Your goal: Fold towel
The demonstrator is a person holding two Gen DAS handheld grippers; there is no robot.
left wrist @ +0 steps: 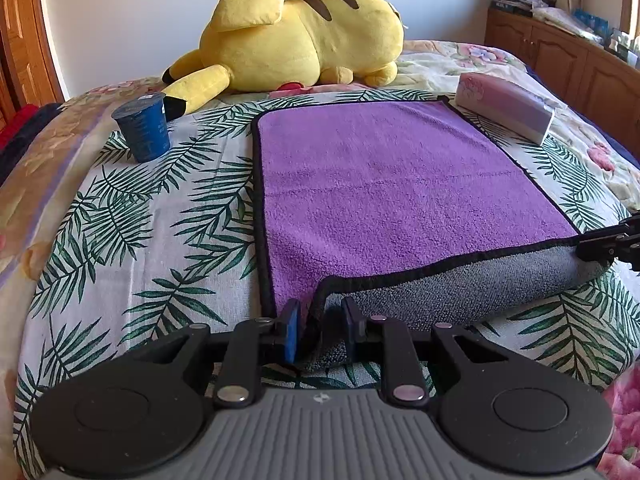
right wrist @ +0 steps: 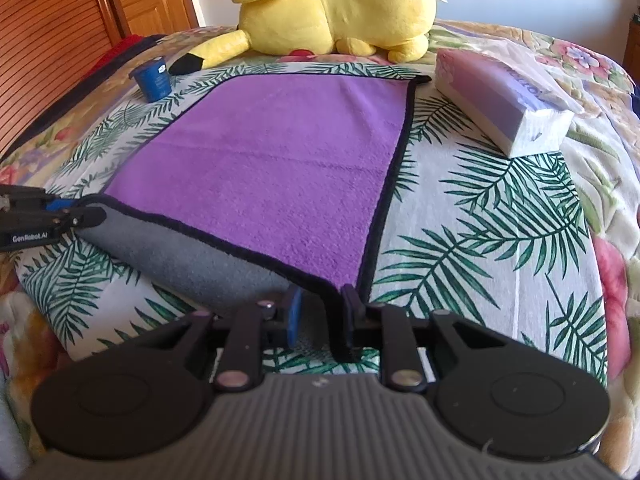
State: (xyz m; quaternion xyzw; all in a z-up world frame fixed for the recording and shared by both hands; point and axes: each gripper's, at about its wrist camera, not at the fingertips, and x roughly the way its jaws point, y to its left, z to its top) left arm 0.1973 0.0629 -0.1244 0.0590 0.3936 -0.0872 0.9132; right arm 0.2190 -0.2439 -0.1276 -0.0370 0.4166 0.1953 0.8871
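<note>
Towel (left wrist: 384,184) lies purple side up on the palm-leaf sheet (left wrist: 120,240), its near edge lifted and rolled back so the grey underside faces you. Your left gripper (left wrist: 320,328) is clamped on the near left corner; your right gripper (right wrist: 320,312) is clamped on the near right corner. Each pair of jaws has cloth pinched between them. Beyond the far edge rests a yellow plush toy (left wrist: 300,36). A blue cup (left wrist: 142,128) stands left of the towel, a tissue pack (left wrist: 508,108) right.
</note>
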